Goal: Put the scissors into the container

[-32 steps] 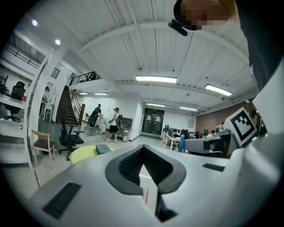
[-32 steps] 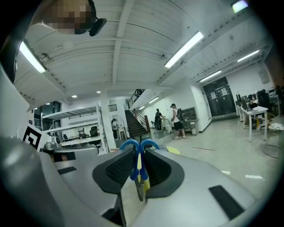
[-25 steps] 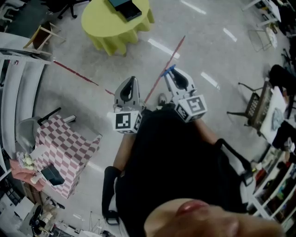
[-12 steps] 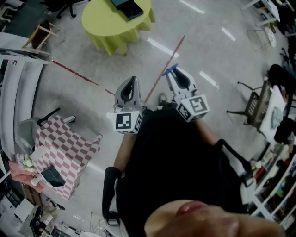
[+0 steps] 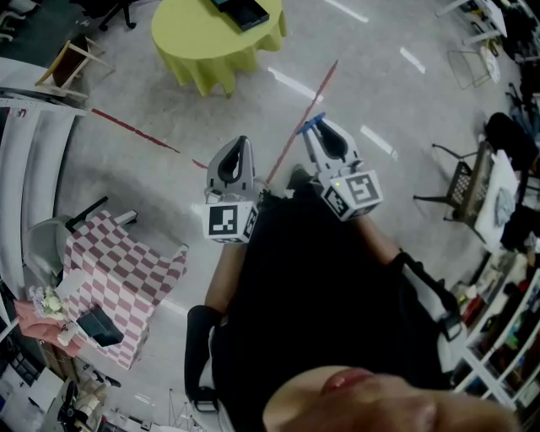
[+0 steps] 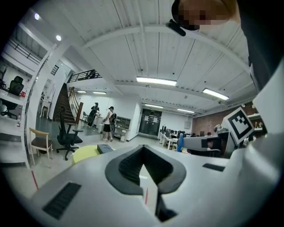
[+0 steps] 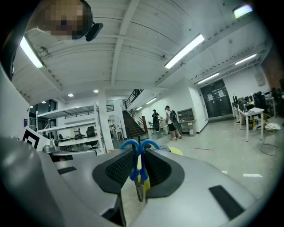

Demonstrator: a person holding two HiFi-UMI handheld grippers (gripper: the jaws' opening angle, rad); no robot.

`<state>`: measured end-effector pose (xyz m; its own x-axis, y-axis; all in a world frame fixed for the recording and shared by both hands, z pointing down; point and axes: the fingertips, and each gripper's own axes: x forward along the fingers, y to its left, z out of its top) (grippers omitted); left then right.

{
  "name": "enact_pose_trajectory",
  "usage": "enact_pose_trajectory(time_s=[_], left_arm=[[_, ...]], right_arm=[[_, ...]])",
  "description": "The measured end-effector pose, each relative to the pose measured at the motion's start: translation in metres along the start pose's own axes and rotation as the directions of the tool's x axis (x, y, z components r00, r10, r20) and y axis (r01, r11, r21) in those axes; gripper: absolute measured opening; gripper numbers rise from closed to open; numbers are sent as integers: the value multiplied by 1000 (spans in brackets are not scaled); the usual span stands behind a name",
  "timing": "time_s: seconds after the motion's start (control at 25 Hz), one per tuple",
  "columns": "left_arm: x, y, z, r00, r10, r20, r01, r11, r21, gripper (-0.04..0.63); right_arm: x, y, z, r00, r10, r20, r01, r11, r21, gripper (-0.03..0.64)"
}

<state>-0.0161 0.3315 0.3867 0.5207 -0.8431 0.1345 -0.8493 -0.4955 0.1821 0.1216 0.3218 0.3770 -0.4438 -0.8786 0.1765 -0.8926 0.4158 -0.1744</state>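
Right tool (image 7: pixel 140 153) clamps blue-handled scissors (image 7: pixel 136 160) between its jaws; left tool (image 6: pixel 142 150) is closed, empty.

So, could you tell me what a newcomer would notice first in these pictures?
Probably the blue-handled scissors clamped in the right tongs, held out over the floor. Beyond them stands a round yellow table with a dark container on it. The left tongs are empty.

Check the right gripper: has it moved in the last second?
No. The right gripper holds the scissors with its tip beside the same red floor line as before; only the view drifted slightly.
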Motion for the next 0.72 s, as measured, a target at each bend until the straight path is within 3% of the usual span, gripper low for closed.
enact_pose_trajectory(time_s=[0.32, 0.72], left_arm=[[-1, 21, -2, 1000, -15, -3, 15, 1000, -3, -3], [26, 46, 1, 1000, 7, -12, -7, 1000, -20, -3]], right_arm=[[17, 15, -3, 1000, -3, -7, 3, 1000, 5, 77], [61, 2, 0, 1000, 17, -7, -17, 1000, 16, 77]])
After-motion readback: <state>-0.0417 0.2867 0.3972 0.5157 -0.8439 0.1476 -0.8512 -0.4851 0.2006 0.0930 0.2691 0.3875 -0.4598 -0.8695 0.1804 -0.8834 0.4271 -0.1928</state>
